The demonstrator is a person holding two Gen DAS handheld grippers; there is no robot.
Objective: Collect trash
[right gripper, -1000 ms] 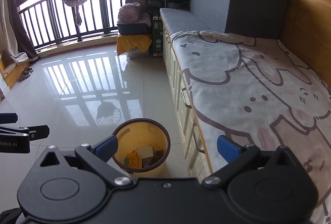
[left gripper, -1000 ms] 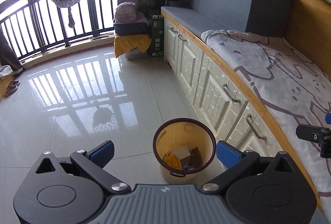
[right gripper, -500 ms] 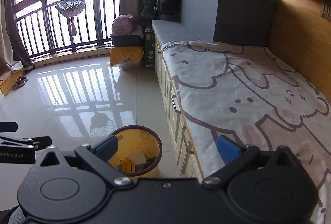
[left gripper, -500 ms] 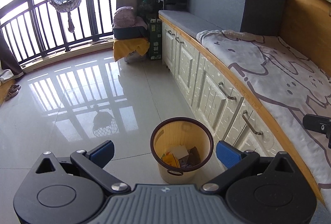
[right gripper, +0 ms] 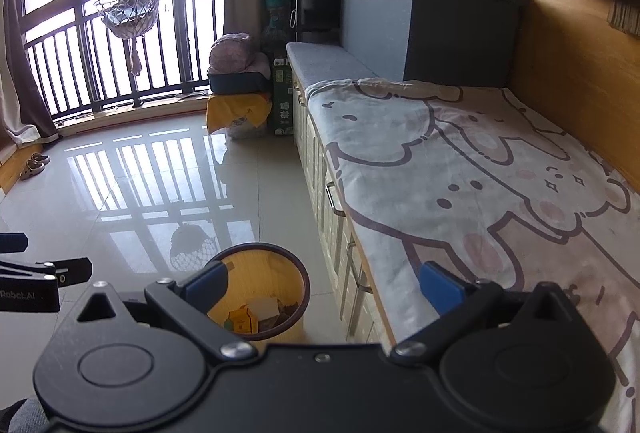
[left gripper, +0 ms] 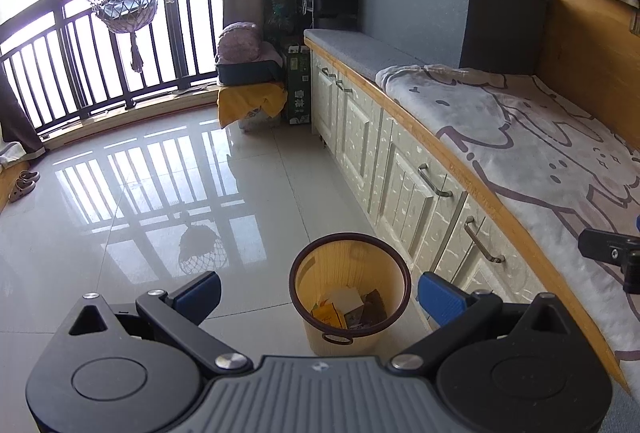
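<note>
Left wrist view shows the yellow trash bin (left gripper: pixel 350 293) on the tiled floor (left gripper: pixel 160 193), just beside the white cabinets (left gripper: pixel 400 169), with paper scraps (left gripper: pixel 346 307) inside. Left gripper (left gripper: pixel 318 293) and right gripper (right gripper: pixel 324 283) are both spread wide and empty. Compared with earlier, both cameras sit slightly higher, showing more of the room.

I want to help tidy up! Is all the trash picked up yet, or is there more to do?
Some looks done: the bin on the floor already holds paper and wrappers. Nothing is in hand: the left gripper and right gripper are both open and empty. No loose trash shows on the floor or blanket, so little seems left here.
</note>
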